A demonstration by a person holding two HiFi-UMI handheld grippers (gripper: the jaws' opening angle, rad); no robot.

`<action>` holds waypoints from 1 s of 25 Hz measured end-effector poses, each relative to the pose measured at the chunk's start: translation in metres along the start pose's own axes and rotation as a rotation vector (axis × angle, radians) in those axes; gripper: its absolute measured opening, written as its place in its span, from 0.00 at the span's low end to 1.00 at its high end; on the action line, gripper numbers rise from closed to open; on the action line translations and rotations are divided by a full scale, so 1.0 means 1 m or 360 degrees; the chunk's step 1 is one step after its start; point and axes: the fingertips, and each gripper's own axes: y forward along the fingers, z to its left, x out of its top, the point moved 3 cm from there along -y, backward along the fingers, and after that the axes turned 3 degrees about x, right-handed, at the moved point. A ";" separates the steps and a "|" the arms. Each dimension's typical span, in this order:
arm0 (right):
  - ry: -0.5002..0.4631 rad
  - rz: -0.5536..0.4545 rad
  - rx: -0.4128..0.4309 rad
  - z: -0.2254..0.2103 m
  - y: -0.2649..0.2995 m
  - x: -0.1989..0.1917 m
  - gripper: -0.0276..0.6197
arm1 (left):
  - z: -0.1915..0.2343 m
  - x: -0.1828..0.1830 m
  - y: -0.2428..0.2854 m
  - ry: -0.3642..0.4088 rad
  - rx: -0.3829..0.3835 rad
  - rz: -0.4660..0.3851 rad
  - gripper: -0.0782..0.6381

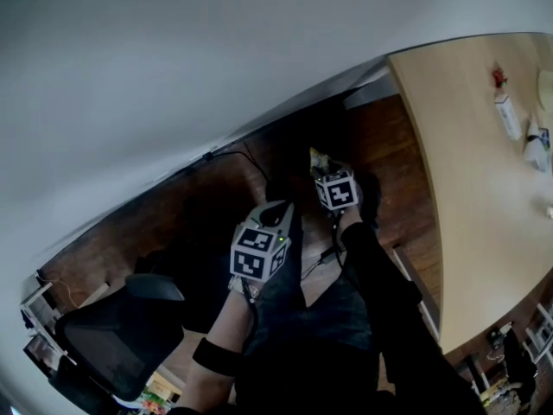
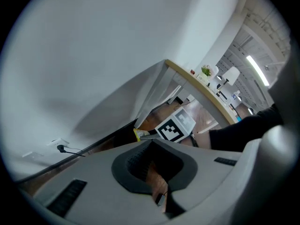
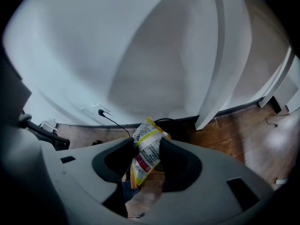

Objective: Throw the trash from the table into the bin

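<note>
Snack wrapper (image 3: 149, 143), yellow, white and green with a pink patch, sat clamped between the pads of the right gripper (image 3: 146, 149). That gripper pointed steeply down, likely to drop the wrapper into the dark shape (image 3: 177, 125) at 12 o'clock by the wall, though I could not confirm it was the bin. At its 9 o'clock the left gripper (image 2: 152, 163) hung idle, jaws slightly apart with only floor between them. Farther off, at 3 o'clock, the wooden table (image 1: 467, 197) carried other small items (image 1: 508, 115). The wrapper's print was too small to read.
</note>
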 end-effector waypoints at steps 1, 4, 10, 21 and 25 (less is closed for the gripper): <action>0.0019 0.0010 -0.0001 -0.004 0.012 -0.003 0.33 | 0.002 -0.005 0.005 0.0002 0.0004 0.0018 0.12; 0.0041 0.0030 0.0004 -0.011 0.037 -0.006 0.33 | 0.007 -0.015 0.016 -0.0007 0.0004 0.0058 0.12; 0.0059 0.0094 -0.0065 -0.024 0.064 -0.008 0.34 | 0.012 -0.026 0.029 -0.0028 0.0004 0.0094 0.12; 0.0141 0.0098 -0.0015 -0.024 0.069 0.001 0.54 | 0.012 -0.027 0.035 -0.0069 0.0018 0.0096 0.12; 0.0157 0.0069 0.0033 -0.020 0.059 0.003 0.54 | 0.009 -0.025 0.035 -0.0074 0.0033 0.0086 0.12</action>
